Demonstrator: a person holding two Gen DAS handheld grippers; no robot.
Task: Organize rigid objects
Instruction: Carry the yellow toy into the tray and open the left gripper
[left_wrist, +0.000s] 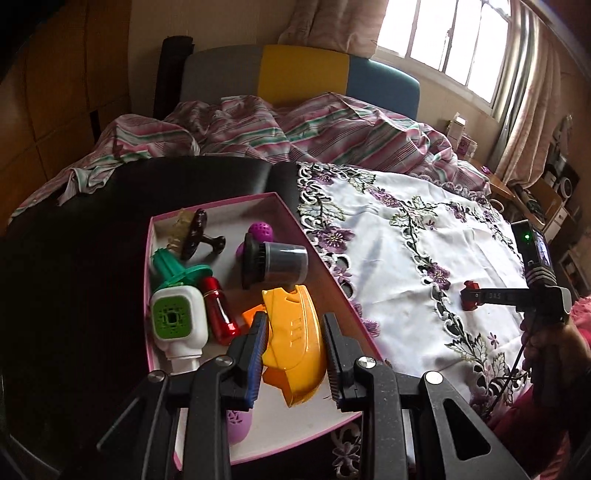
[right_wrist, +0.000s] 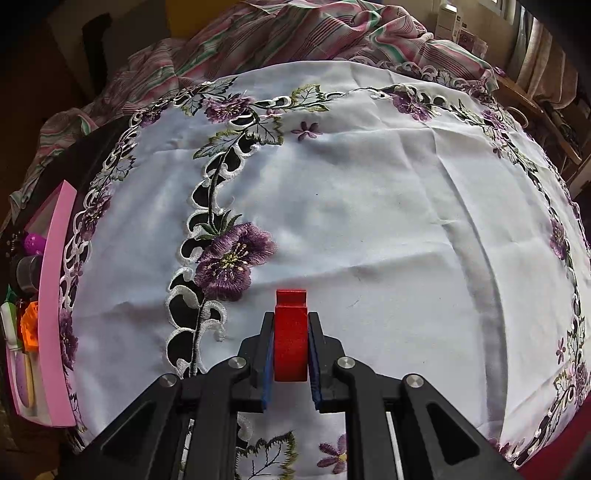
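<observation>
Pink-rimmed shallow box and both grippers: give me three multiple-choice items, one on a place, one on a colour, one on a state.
1. Where does the pink-rimmed shallow box lie relative to the white embroidered floral cloth, in the left wrist view?
A. to its left
B. to its right
C. on its middle

2. What colour is the small plastic block between the right gripper fingers?
A. green
B. red
C. yellow

3. How does the left gripper stand?
A. wide open, nothing between
B. out of view
C. shut on the yellow curved plastic shell

Key: 1 A, the box borders the cloth's left edge; 2 B, the block is red; 3 C, the pads flank the shell.
</observation>
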